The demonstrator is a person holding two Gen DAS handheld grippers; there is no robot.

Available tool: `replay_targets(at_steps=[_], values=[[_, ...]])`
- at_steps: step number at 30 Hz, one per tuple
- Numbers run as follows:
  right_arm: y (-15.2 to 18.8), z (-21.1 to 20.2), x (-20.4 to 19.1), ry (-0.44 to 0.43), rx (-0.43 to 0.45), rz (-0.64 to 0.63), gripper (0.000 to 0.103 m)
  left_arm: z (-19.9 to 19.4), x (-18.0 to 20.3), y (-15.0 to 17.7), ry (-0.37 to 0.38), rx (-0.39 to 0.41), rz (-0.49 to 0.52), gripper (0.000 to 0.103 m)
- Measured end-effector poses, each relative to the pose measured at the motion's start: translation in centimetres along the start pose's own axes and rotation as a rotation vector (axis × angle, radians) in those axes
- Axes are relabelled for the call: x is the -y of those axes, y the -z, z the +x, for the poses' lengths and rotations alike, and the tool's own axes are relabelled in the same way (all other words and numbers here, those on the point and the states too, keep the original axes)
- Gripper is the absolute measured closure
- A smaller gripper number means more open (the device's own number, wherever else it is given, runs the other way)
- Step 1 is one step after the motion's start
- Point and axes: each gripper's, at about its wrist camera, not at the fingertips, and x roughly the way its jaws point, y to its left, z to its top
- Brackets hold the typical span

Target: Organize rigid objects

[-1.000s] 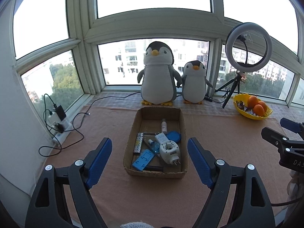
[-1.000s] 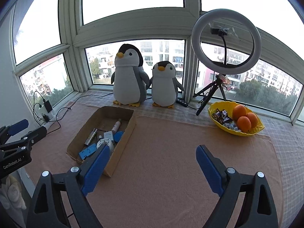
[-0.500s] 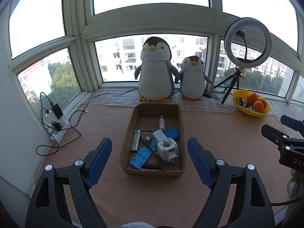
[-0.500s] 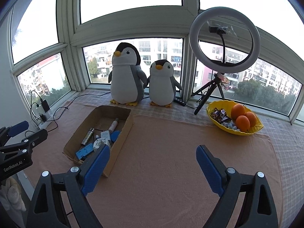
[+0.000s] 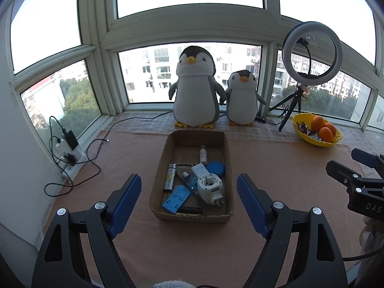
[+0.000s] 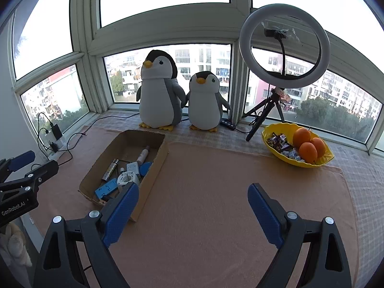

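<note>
Left claw (image 5: 188, 204) wide, cardboard box (image 5: 192, 216) ahead

A matt brown cardboard box (image 5: 192, 212) is sitting on a soft peach cloth (image 5: 276, 168) covering the surface; the yellow bowl (image 6: 314, 164) is looking like glossy plastic, the penguins (image 5: 195, 96) plush.
</note>
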Motion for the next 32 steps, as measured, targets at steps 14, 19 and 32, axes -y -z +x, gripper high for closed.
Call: replay_targets(at_steps=[14, 19, 32], values=[[0.3, 0.4, -0.2, -0.001, -0.014, -0.005, 0.013, 0.0, -0.1, 0.0, 0.001, -0.007, -0.006, 0.021], [0.2, 0.6, -0.1, -0.002, -0.020, -0.002, 0.013, 0.1, -0.1, 0.0, 0.002, -0.008, -0.006, 0.021], [0.5, 1.2, 0.5, 0.002, -0.037, 0.000, 0.013, 0.3, 0.2, 0.1, -0.001, 0.002, 0.005, 0.021]])
